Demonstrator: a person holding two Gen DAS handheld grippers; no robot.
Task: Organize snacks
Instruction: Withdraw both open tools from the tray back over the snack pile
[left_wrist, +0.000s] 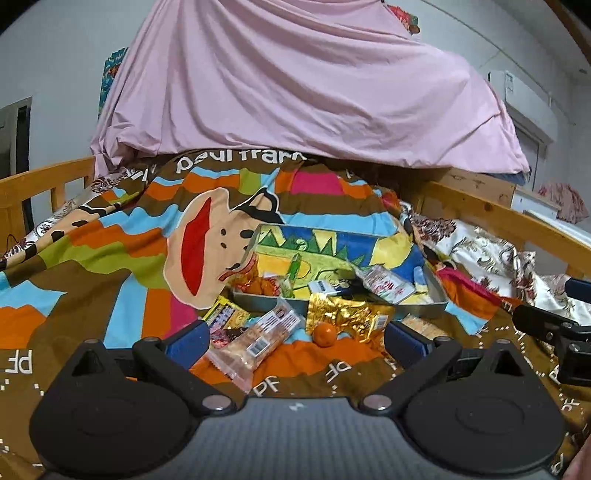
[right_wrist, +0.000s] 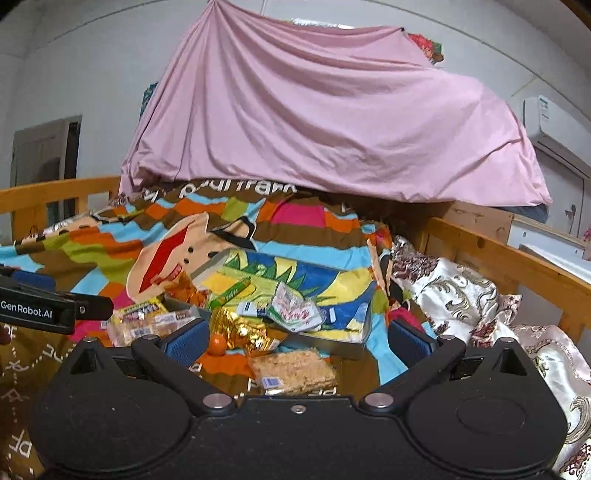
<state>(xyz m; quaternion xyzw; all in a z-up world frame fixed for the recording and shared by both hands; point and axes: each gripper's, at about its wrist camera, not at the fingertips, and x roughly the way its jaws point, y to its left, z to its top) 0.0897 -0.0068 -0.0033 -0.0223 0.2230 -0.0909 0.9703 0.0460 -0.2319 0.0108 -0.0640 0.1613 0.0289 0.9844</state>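
Snacks lie on a bright patchwork blanket in front of a metal tray (left_wrist: 258, 301) (right_wrist: 328, 345) with a colourful liner. In the tray are a white-and-red packet (left_wrist: 388, 284) (right_wrist: 295, 312), a green stick pack (left_wrist: 293, 267) and orange-wrapped sweets (left_wrist: 258, 284). My left gripper (left_wrist: 295, 341) is open, and ahead of it lie a clear-wrapped bar (left_wrist: 255, 339), a small orange (left_wrist: 325, 334) and a gold foil pack (left_wrist: 347, 317). My right gripper (right_wrist: 295, 341) is open above a rice-cracker pack (right_wrist: 295, 369), not touching it.
A yellow pack (left_wrist: 225, 317) lies left of the tray. Wooden bed rails (right_wrist: 517, 266) run along both sides. A pink sheet (right_wrist: 332, 122) hangs behind the blanket. Floral bedding (right_wrist: 461, 295) is bunched at the right. The left gripper's side (right_wrist: 55, 308) shows at the right view's left edge.
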